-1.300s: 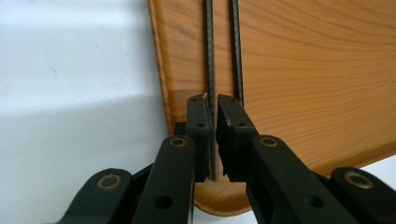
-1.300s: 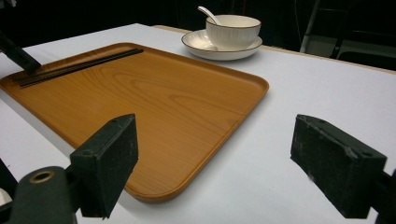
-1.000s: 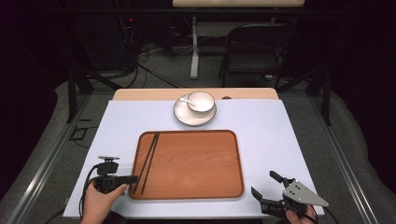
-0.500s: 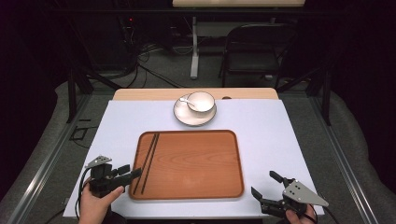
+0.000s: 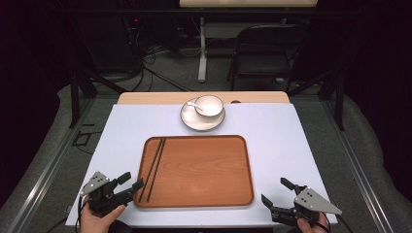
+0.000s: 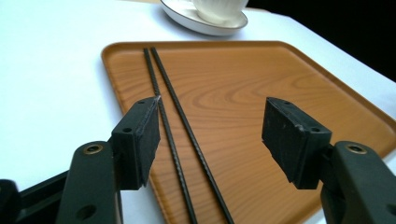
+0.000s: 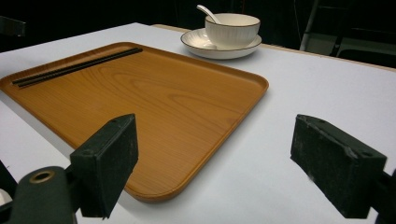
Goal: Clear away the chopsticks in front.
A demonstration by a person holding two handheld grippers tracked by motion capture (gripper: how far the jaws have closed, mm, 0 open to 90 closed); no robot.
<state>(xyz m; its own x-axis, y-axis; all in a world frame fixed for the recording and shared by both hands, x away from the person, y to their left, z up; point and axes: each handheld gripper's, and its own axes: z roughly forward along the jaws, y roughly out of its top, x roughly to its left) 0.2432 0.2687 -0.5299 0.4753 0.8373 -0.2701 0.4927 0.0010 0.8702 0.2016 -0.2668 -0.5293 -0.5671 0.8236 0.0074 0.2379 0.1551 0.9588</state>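
chopsticks (image 6: 187, 135) lie just beyond the open left hand-held gripper (image 6: 210, 133)

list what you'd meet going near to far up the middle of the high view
wooden tray → white saucer with the bowl and spoon on it → bare wooden table edge → black chair on the floor beyond

Left hand-held gripper (image 5: 132, 181): black body, grey three-cornered plate on top, flat black pads (image 6: 148, 135) with small screw holes, brass rivets at the joints. Right hand-held gripper (image 5: 276, 191): same black build, same grey plate.
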